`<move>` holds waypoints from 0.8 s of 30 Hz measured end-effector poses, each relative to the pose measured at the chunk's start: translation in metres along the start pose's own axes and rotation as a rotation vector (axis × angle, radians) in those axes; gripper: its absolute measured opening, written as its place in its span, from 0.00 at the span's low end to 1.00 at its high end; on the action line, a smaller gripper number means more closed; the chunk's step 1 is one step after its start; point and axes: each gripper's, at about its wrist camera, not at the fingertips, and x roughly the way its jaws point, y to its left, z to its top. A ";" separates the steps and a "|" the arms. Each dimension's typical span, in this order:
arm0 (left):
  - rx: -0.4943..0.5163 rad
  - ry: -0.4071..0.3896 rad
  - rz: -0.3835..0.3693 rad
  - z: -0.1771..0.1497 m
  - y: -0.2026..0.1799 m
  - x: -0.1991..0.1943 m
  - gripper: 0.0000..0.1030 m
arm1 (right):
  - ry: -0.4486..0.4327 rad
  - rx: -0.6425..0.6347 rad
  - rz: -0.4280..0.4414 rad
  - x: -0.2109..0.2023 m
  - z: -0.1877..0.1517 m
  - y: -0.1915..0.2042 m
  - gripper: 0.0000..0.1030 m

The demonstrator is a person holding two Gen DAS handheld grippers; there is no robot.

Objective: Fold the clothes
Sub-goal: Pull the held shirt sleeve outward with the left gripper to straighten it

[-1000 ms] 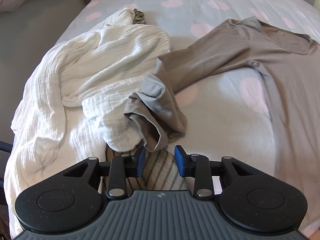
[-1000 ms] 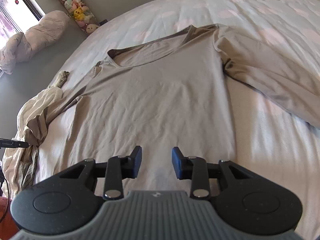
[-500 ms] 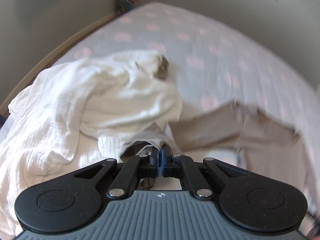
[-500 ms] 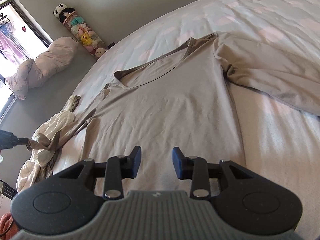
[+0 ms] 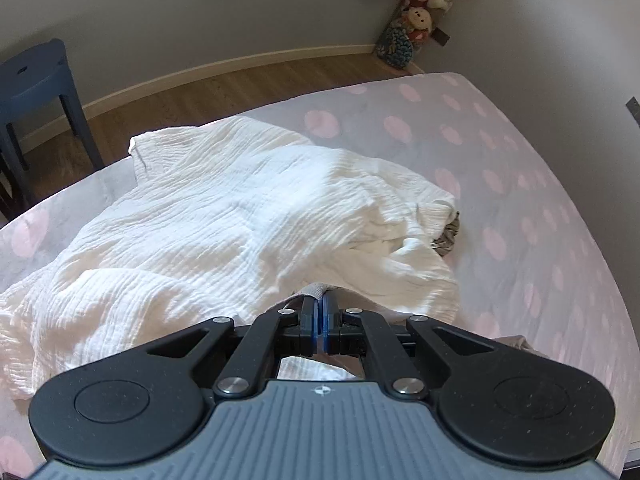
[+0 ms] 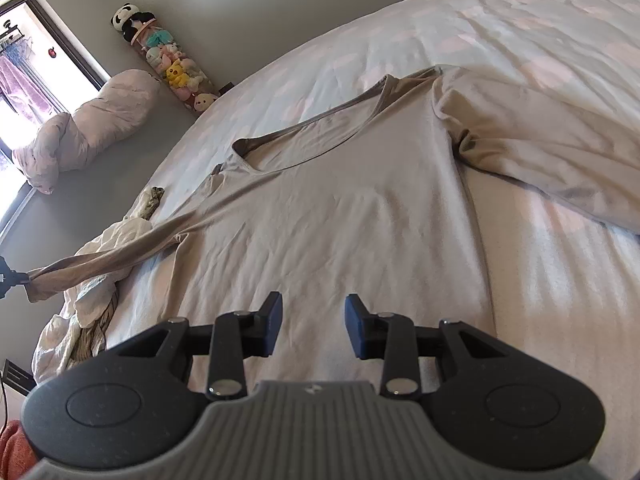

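Note:
A taupe long-sleeved shirt [image 6: 340, 216] lies spread front-up on the bed. Its left sleeve [image 6: 120, 256] is stretched out to the left over a white crinkled garment. My left gripper [image 5: 320, 304] is shut on the cuff of that sleeve [image 5: 316, 290], held above the white garment [image 5: 224, 224]; it shows at the left edge of the right wrist view [image 6: 8, 278]. My right gripper [image 6: 312, 320] is open and empty, hovering over the shirt's lower hem. The right sleeve [image 6: 540, 148] lies bent across the bed.
The bed [image 5: 520, 184] has a grey sheet with pink dots. A striped garment [image 6: 92, 332] lies under the white one. A small dark sock [image 5: 448, 236] lies beside the white garment. A blue stool [image 5: 36, 88], wood floor and a tube of plush toys [image 6: 168, 64] stand beyond the bed edge.
My left gripper closed on the sleeve cuff, then lifted and pulled it out to the left, stretching the sleeve straight. The right gripper stayed open over the hem, tilting slightly.

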 end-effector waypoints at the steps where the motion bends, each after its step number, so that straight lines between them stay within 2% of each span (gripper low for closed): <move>1: -0.010 0.006 0.004 0.000 0.004 0.007 0.00 | 0.000 -0.002 0.000 0.000 0.000 0.000 0.37; 6: -0.046 0.024 0.022 -0.008 0.021 0.034 0.01 | 0.003 -0.001 -0.009 0.003 0.000 -0.001 0.37; 11: -0.052 -0.012 0.006 -0.006 0.030 0.037 0.02 | 0.015 -0.008 -0.019 0.006 0.000 -0.001 0.37; 16: -0.036 -0.044 0.015 -0.005 0.039 0.030 0.10 | 0.025 -0.031 -0.028 0.008 -0.001 0.003 0.37; 19: -0.026 -0.062 0.020 -0.004 0.044 0.027 0.11 | 0.023 -0.040 -0.032 0.008 -0.001 0.004 0.37; 24: 0.054 -0.043 0.020 -0.021 0.047 0.031 0.20 | 0.018 -0.040 -0.035 0.006 -0.001 0.005 0.37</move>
